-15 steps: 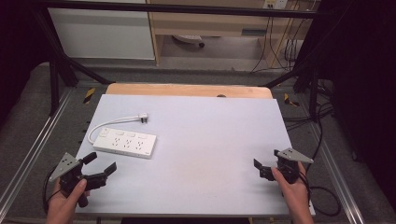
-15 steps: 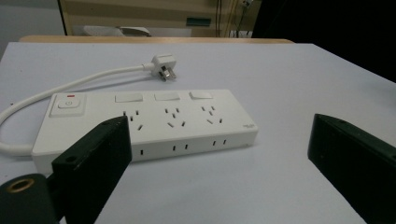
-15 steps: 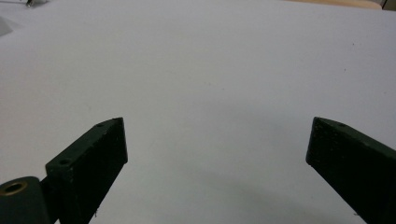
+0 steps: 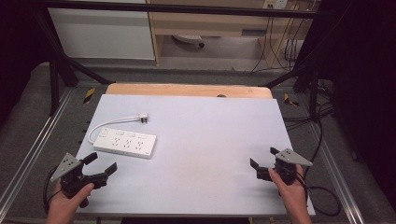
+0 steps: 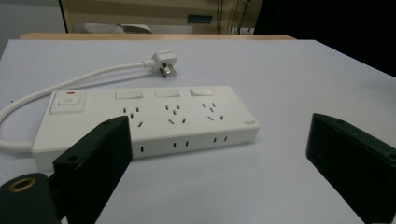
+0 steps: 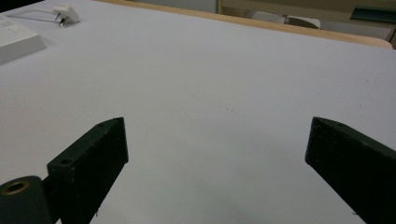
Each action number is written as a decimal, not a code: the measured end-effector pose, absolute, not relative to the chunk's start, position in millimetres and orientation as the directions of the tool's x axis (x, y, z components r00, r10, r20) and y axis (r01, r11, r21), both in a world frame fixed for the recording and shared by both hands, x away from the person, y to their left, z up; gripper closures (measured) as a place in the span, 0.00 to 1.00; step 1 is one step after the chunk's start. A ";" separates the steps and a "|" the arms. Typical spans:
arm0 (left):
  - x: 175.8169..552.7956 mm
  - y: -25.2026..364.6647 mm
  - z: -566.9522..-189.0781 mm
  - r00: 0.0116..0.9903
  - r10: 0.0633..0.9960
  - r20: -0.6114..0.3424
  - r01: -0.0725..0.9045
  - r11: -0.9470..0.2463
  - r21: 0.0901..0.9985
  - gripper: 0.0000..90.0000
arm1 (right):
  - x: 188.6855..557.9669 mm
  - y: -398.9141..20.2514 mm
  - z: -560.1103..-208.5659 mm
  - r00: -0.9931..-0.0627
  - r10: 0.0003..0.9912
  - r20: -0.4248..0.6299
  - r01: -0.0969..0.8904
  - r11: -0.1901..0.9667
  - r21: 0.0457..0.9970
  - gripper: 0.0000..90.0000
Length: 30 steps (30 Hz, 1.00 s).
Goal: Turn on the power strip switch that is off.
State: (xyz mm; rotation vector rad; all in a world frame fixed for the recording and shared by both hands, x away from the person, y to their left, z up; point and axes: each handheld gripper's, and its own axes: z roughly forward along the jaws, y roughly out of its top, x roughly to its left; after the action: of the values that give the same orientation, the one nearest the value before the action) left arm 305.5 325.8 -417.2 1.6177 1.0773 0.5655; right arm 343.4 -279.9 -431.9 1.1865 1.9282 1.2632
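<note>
A white power strip (image 4: 125,143) with three sockets and a switch lies at the left of the white table (image 4: 210,140). Its short cord curls back to a white plug (image 4: 143,117) lying behind it. My left gripper (image 4: 102,162) is held low near the front left corner, just in front of the strip, open and empty. In the left gripper view the strip (image 5: 149,116) and plug (image 5: 164,63) lie straight ahead beyond the wide-apart jaws (image 5: 219,126). My right gripper (image 4: 263,157) hovers at the front right, open with nothing in it (image 6: 217,123). It faces bare table, with the strip (image 6: 16,44) far off to the left.
A wooden board edge (image 4: 187,89) runs along the table's back. Metal frame rails (image 4: 28,154) flank both sides. Cables (image 4: 322,196) trail on the floor at the right. A cabinet and shelf stand behind the table.
</note>
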 end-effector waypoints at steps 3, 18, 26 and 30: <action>304.5 324.3 -416.4 0.484 0.861 -0.155 0.359 -0.033 0.933 0.09 | 343.1 -275.9 -430.9 -0.472 0.881 0.020 0.369 0.177 0.912 0.07; 311.4 311.5 -395.1 0.483 0.859 -0.166 0.349 -0.015 0.937 0.11 | 339.2 -276.3 -428.4 -0.477 0.879 0.011 0.347 0.177 0.921 0.06; 314.0 310.3 -385.3 0.489 0.859 -0.150 0.330 -0.023 0.944 0.11 | 338.5 -283.6 -429.1 -0.457 0.889 0.015 0.353 0.166 0.921 0.05; 313.3 313.7 -384.8 0.443 0.885 -0.145 0.335 -0.013 0.942 0.09 | 338.5 -288.8 -428.7 -0.437 0.898 0.049 0.358 0.123 0.925 0.05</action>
State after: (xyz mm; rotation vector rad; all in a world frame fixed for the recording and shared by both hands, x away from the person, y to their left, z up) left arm 313.3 313.7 -384.8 1.5818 1.0974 0.6181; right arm 338.5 -288.8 -428.7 1.2115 1.8664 1.2990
